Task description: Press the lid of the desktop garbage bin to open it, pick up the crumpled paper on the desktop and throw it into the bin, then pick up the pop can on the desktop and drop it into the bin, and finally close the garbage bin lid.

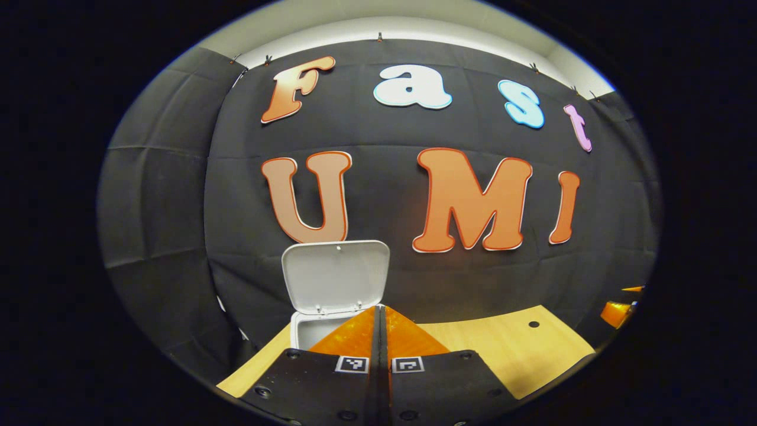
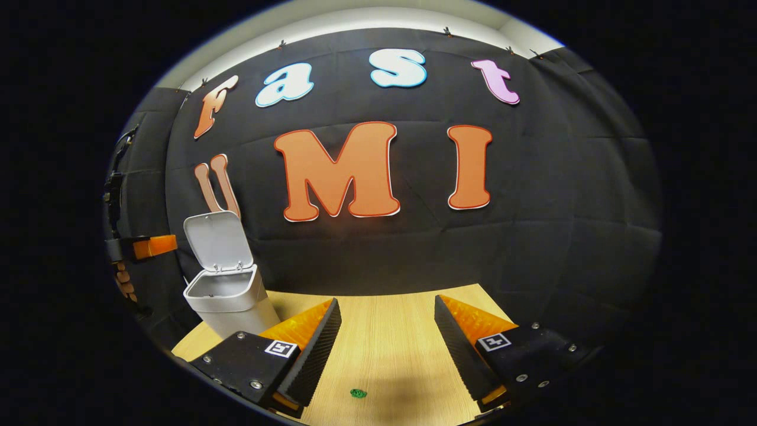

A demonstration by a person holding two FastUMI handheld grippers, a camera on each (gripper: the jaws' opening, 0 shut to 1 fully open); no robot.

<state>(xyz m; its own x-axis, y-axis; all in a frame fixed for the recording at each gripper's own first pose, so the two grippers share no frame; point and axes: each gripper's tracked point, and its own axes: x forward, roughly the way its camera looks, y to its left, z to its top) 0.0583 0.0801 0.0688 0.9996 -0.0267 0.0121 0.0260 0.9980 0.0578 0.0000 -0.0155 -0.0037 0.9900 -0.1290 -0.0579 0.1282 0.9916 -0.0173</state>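
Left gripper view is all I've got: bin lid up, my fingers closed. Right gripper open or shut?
Observer: Open. The right gripper has its fingers wide apart, with nothing between them.
Operator: Anything on the table by it?
Observer: A small green scrap lies on the table, between the lines of the two fingers, low in the right gripper view.
Operator: Where does the left gripper sit relative to the bin?
Observer: In the right gripper view the left gripper is beside the raised lid, at about lid height and apart from it, above the bin.
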